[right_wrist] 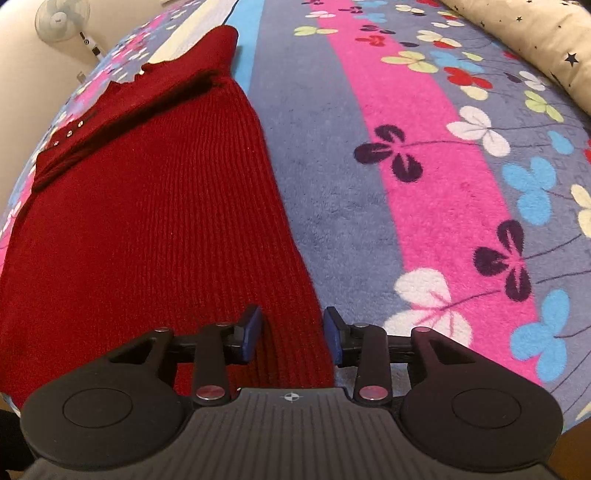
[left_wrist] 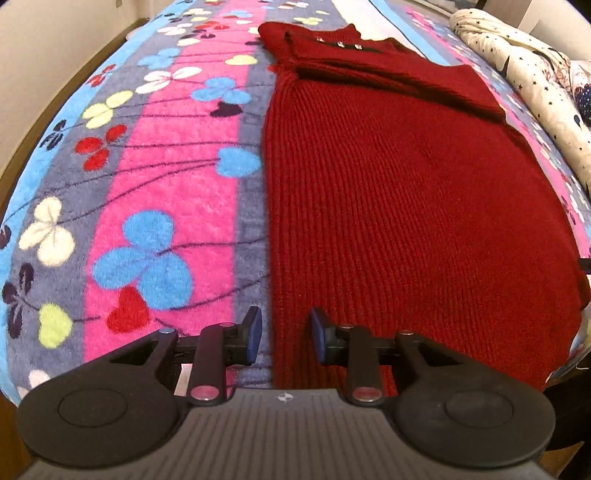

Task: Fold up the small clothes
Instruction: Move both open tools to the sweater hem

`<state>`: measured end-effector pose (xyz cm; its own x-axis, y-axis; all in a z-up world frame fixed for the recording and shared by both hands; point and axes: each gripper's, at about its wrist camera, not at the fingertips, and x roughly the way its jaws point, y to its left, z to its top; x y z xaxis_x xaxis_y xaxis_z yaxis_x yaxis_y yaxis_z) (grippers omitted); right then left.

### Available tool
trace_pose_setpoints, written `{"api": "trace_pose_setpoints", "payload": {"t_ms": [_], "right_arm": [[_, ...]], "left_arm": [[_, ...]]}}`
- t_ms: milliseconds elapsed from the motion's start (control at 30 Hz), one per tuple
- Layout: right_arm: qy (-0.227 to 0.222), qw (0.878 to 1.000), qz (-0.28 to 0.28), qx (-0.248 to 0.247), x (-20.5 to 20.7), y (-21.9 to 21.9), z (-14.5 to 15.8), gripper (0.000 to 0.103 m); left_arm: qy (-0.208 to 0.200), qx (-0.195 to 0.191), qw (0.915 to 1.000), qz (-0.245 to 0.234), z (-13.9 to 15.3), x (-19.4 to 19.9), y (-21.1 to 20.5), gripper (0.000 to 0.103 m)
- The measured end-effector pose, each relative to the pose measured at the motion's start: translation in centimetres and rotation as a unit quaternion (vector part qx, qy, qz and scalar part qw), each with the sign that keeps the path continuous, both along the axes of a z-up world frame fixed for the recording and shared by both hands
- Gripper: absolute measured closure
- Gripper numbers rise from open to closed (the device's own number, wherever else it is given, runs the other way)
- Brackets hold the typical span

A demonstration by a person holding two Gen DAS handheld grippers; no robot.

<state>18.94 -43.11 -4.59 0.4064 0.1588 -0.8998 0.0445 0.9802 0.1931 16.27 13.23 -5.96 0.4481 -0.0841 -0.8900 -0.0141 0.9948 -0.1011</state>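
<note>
A dark red ribbed knit sweater (left_wrist: 406, 206) lies flat on the bed, its sleeves folded across the chest near the collar. In the left wrist view my left gripper (left_wrist: 286, 338) points down over the sweater's near left corner; the hem edge runs between the blue pads (left_wrist: 254, 334), which stand apart from it. In the right wrist view the same sweater (right_wrist: 147, 221) fills the left half. My right gripper (right_wrist: 292, 334) hovers over its near right corner with the jaws open, the fabric edge lying between them without being pinched.
The bed is covered by a fleece blanket (left_wrist: 166, 184) with pink, grey and blue stripes and clover shapes. A cream star-print quilt (left_wrist: 535, 85) is bunched along the far right side, also seen as the cream quilt (right_wrist: 535, 37). A white fan (right_wrist: 62, 18) stands beyond the bed.
</note>
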Motion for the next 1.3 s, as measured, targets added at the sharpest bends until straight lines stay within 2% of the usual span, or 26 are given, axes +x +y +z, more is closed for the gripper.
{"api": "trace_pose_setpoints", "payload": {"t_ms": [533,867,1033,1167,1300], "right_arm": [[0.008,1.000,0.004,0.012,0.3,-0.4,-0.3,0.062],[0.000,0.999,-0.030,0.033,0.2,-2.0,0.0,0.059],[0.010,1.000,0.004,0.025,0.0,-1.1,-0.5,0.052],[0.010,1.000,0.010,0.022,0.0,-0.9,-0.6,0.052],[0.007,0.999,0.025,0.020,-0.2,-0.3,-0.5,0.059]], "left_arm": [[0.006,0.006,1.0000,-0.005,-0.2,0.5,-0.5,0.071],[0.014,-0.011,0.9998,0.004,-0.2,0.4,0.2,0.071],[0.020,-0.015,0.9997,0.000,-0.3,0.3,0.1,0.071],[0.022,-0.013,0.9997,-0.006,-0.4,0.2,-0.1,0.071],[0.022,-0.014,0.9996,-0.008,-0.3,0.1,-0.2,0.072]]}}
